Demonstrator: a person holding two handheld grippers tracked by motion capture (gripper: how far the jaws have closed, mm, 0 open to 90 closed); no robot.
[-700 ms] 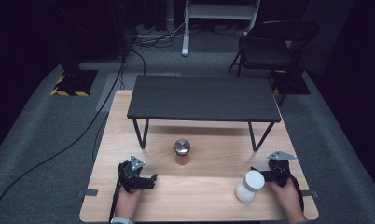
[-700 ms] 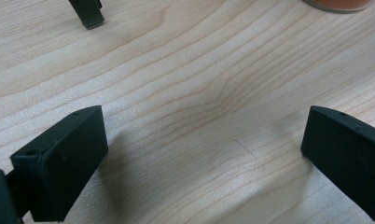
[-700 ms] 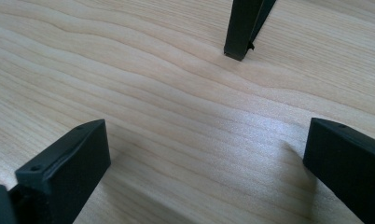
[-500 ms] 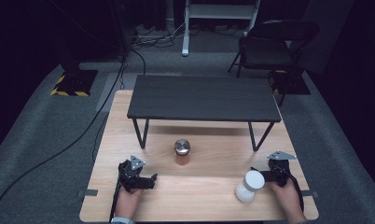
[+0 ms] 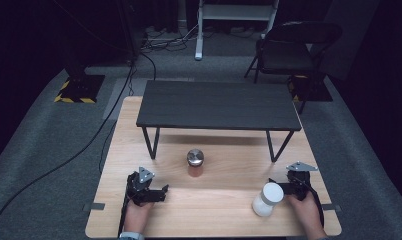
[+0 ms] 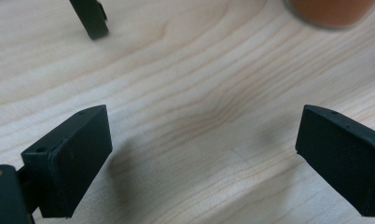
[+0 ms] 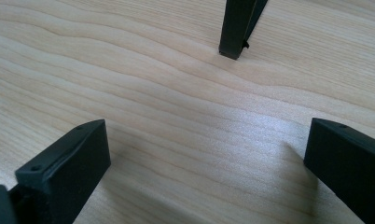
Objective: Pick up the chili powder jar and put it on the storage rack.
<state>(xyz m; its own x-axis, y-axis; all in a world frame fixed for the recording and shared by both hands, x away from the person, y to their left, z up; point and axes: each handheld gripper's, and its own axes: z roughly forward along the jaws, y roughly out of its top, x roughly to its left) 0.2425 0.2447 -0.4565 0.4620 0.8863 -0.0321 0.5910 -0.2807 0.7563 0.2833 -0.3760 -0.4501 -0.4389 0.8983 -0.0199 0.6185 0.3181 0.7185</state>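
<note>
Readable text: none can be made out in any view.
Brands and numbers: none are seen on the orange cup [image 5: 194, 169] at the middle of the table [image 5: 224, 210], nor on the white container [image 5: 267, 200] at 4 o'clock from it.
Signs: yellow-and-black hazard stripes, without lettering, are borne by the floor plate [image 5: 74, 96] at 10 o'clock.
</note>
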